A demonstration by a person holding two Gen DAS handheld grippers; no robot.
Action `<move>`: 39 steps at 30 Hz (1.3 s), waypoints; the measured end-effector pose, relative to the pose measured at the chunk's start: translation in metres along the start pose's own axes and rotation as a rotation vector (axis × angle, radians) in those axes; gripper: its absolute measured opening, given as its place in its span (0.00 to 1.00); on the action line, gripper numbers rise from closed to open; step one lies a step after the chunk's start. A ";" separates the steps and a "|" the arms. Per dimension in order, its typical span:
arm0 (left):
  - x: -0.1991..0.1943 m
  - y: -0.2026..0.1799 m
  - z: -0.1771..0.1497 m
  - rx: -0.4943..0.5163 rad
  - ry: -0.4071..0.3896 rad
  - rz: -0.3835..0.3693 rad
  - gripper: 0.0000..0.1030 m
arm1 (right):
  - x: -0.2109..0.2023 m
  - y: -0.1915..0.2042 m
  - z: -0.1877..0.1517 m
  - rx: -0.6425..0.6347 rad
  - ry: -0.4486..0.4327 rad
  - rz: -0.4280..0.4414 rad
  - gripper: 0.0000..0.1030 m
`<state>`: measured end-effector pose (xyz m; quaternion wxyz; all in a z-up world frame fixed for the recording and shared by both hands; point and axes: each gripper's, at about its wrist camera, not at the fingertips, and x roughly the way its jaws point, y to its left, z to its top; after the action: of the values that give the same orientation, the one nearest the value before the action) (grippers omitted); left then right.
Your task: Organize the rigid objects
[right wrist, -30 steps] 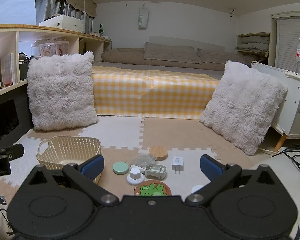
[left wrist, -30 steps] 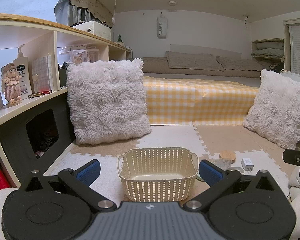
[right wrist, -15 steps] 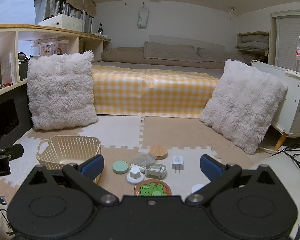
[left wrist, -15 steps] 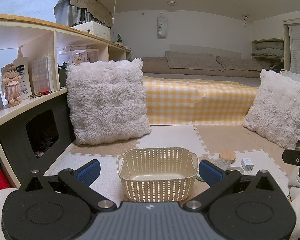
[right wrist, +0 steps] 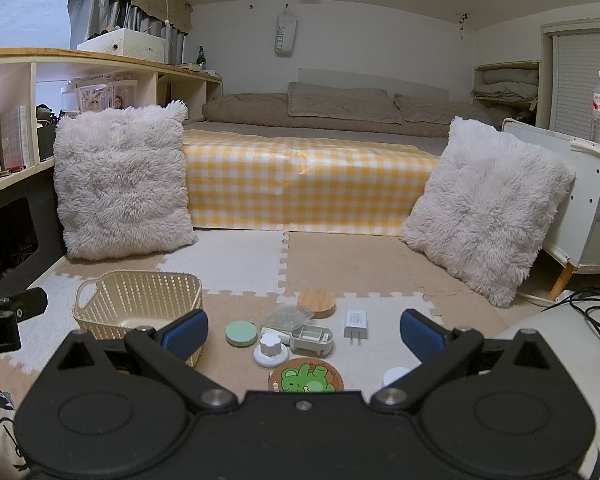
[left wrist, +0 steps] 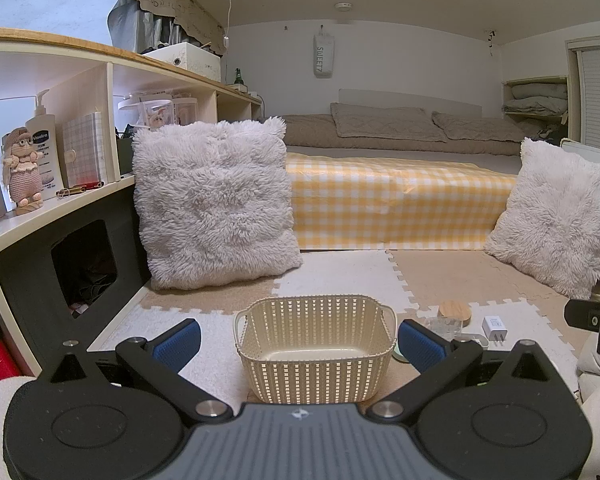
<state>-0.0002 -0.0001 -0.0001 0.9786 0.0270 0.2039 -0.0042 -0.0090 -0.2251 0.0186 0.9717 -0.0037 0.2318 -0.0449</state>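
An empty cream plastic basket (left wrist: 315, 350) stands on the foam floor mat; it also shows in the right wrist view (right wrist: 138, 304). My left gripper (left wrist: 298, 346) is open, its blue pads either side of the basket's near wall. My right gripper (right wrist: 303, 334) is open and empty above a cluster of small items: a green round lid (right wrist: 241, 333), a white knob (right wrist: 270, 350), a small grey box (right wrist: 311, 338), a white charger plug (right wrist: 356, 321), a wooden disc (right wrist: 316, 302), a clear bag (right wrist: 287, 315) and a coaster with a green bear (right wrist: 306, 378).
Two fluffy white cushions (right wrist: 120, 178) (right wrist: 486, 208) lean at left and right. A low bed with a yellow checked cover (right wrist: 304, 182) lies behind. A shelf unit (left wrist: 40, 184) runs along the left, a white cabinet (right wrist: 588, 200) and cables (right wrist: 580, 308) on the right.
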 end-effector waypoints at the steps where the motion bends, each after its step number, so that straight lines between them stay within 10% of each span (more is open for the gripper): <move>1: 0.000 0.000 0.000 0.000 0.000 0.000 1.00 | 0.000 0.000 0.000 0.000 0.000 0.000 1.00; 39: -0.003 0.001 0.000 -0.002 -0.014 0.015 1.00 | 0.001 0.001 -0.004 0.000 0.004 -0.002 1.00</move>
<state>-0.0026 0.0009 0.0015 0.9801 0.0273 0.1967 0.0030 -0.0099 -0.2245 0.0146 0.9712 -0.0038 0.2340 -0.0457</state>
